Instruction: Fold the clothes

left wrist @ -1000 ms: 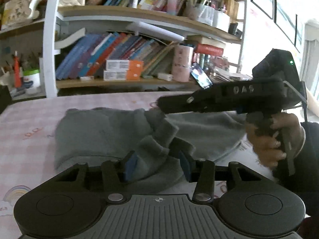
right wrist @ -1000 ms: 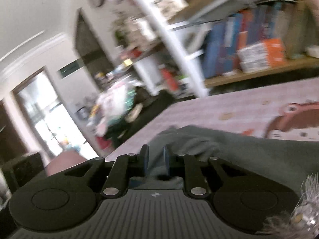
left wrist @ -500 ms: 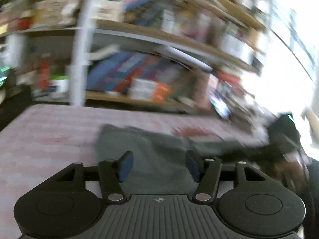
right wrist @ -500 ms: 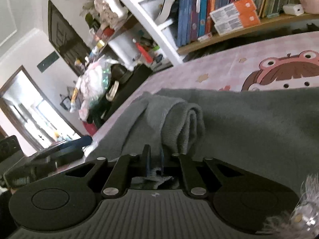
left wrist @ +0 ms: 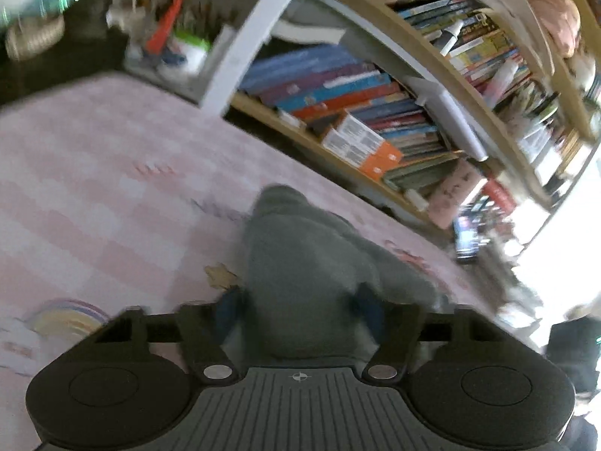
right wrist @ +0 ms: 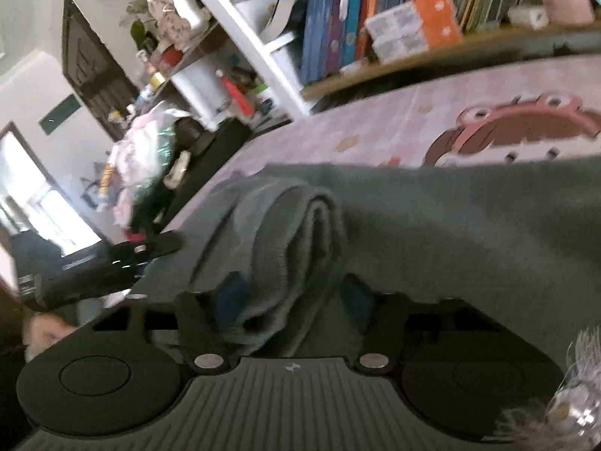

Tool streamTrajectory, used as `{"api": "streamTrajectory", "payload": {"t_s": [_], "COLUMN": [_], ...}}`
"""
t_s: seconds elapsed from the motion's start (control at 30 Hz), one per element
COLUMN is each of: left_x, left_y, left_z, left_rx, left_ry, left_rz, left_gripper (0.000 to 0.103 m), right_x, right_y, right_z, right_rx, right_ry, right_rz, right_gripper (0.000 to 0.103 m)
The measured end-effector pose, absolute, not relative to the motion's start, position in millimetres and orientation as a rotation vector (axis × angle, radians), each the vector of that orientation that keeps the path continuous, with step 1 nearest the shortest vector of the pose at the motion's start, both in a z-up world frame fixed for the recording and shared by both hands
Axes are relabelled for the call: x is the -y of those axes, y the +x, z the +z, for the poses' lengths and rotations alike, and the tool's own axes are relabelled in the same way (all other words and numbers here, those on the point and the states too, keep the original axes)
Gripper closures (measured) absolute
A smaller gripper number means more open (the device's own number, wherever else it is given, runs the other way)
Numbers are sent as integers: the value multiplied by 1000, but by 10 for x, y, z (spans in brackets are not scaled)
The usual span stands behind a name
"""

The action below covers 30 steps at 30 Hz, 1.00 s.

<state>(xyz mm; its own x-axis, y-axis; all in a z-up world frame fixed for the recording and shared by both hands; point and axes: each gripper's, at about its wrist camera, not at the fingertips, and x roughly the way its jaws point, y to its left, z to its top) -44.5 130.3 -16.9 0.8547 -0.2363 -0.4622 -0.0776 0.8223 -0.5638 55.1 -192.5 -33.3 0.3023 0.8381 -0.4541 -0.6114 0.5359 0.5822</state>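
Observation:
A grey knit garment (right wrist: 432, 218) lies on the pink patterned table cover (right wrist: 394, 127). In the right wrist view a bunched fold of it (right wrist: 293, 233) lies between the wide-apart fingers of my right gripper (right wrist: 293, 295), which is open. In the left wrist view, which is tilted and blurred, a rounded end of the garment (left wrist: 300, 263) sits between the spread fingers of my left gripper (left wrist: 298, 310), which is open. The left gripper also shows in the right wrist view (right wrist: 112, 259), at the left beside the garment.
A bookshelf (left wrist: 375, 120) full of books and boxes runs along the table's far side. A white shelf post (right wrist: 255, 41) stands at the back. Cluttered furniture and bags (right wrist: 150, 150) lie beyond the table's left end. The pink cover (left wrist: 94, 188) stretches left of the garment.
My right gripper has opened and let go of the bunched fold. My left gripper has swung and tilted, now lying over the garment's end. The garment is folded over more.

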Motion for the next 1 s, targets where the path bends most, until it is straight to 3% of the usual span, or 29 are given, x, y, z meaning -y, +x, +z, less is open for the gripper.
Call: {"api": "streamTrajectory", "payload": {"t_s": [0.07,0.13,0.2,0.4,0.47,0.5,0.53,0.9,1.0], "left_x": [-1368,-1472,-1540,-1569,-1581,-1578,-1576,-1522,-1379], "left_y": [-458,-555,-605,-489,-495,-497,-501,-604,-731], "left_z": [-202,-215,-221,-361,-380,-380,-379,-273,-110], "left_rx": [-526,-429,-392,-491,-487,-489,-490,-448,-344], "left_ry": [-673,-792,-845,-781,-785,-783,-781,-729,-655], "left_rz": [-140,-263,-284,-141,-140,-137,-133,-87,-142], "left_gripper": [68,72,72,72,72,72,72,75,76], "right_x": [1939,2026,2049,1921,1942,1943,1948,1946,1950], "right_y": [549,543,558,629,643,646,647,632,627], "right_z": [-316,-259,-242,-387,-386,-394,-398,-383,-391], "right_rx": [-787,-730,-709,-797,-794,-796,-795,-756,-757], "right_ry": [344,434,484,389,388,381,380,343,340], "right_rz": [997,1072,1119,1006,986,971,963,922,916], "right_gripper": [67,90,95,90,81,72,70,71,71]}}
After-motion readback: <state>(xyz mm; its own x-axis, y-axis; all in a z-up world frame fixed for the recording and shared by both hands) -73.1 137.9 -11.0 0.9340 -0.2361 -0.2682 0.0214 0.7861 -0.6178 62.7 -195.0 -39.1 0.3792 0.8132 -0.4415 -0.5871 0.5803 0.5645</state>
